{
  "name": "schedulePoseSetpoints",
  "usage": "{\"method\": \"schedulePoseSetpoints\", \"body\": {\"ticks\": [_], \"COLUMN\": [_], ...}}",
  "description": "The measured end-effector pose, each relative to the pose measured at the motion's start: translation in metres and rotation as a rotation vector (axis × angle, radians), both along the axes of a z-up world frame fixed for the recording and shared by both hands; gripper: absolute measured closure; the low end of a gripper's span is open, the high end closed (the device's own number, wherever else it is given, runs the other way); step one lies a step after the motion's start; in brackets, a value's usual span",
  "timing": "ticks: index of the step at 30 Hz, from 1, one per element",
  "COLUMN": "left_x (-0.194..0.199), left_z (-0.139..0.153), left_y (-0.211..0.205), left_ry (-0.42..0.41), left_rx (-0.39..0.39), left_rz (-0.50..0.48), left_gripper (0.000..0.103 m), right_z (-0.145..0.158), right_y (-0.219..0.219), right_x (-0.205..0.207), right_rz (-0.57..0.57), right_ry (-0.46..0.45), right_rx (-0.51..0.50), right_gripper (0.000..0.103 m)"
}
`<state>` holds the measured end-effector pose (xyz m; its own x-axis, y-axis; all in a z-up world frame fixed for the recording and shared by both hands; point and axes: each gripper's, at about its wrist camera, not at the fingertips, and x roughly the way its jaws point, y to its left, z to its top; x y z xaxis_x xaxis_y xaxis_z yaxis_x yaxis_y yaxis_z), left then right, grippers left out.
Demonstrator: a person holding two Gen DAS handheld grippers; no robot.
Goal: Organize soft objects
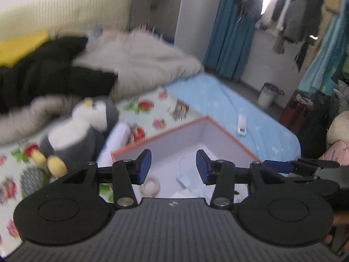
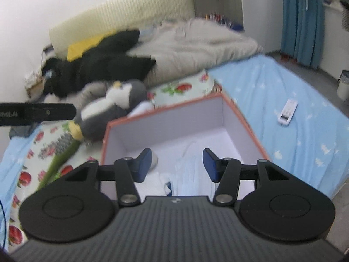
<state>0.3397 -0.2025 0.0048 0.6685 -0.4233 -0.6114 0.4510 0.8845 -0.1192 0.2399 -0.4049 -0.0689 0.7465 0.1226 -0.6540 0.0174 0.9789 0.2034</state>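
A grey and white penguin plush [image 1: 74, 133] with yellow feet lies on the bed left of an open box [image 1: 226, 135] with an orange rim and white walls. The plush also shows in the right wrist view [image 2: 111, 109], left of the box [image 2: 174, 118]. Pale soft items [image 2: 185, 170] and a white ring [image 1: 150, 185] lie inside the box. My left gripper [image 1: 173, 167] is open and empty over the box's near edge. My right gripper [image 2: 177, 164] is open and empty above the box's inside. The right gripper's tip [image 1: 301, 166] shows at the right in the left wrist view.
A grey fuzzy blanket [image 2: 196, 43], black clothing [image 2: 98, 65] and a yellow item [image 2: 87, 43] lie at the back of the bed. A white remote [image 2: 288, 111] lies on the blue sheet [image 2: 294, 100]. A strawberry-print cloth [image 1: 152, 113] lies under the plush. A bin [image 1: 267, 95] stands on the floor.
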Motion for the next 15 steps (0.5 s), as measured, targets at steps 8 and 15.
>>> {"method": "schedulePoseSetpoints", "body": {"ticks": [8,15], "left_x": [-0.077,-0.129], "left_z": [0.035,0.049], "left_y": [0.008,0.016], "left_ry": [-0.107,-0.139], "left_rx": [-0.073,-0.120], "left_rz": [-0.017,-0.009], "left_gripper": [0.052,0.052], "right_z": [0.039,0.059], "right_y": [0.005,0.011], "right_x": [-0.054,-0.095], "right_rz": [-0.003,-0.001], "right_ry": [-0.137,-0.223], "right_rx": [0.000,-0.009], "right_gripper": [0.048,0.048]}}
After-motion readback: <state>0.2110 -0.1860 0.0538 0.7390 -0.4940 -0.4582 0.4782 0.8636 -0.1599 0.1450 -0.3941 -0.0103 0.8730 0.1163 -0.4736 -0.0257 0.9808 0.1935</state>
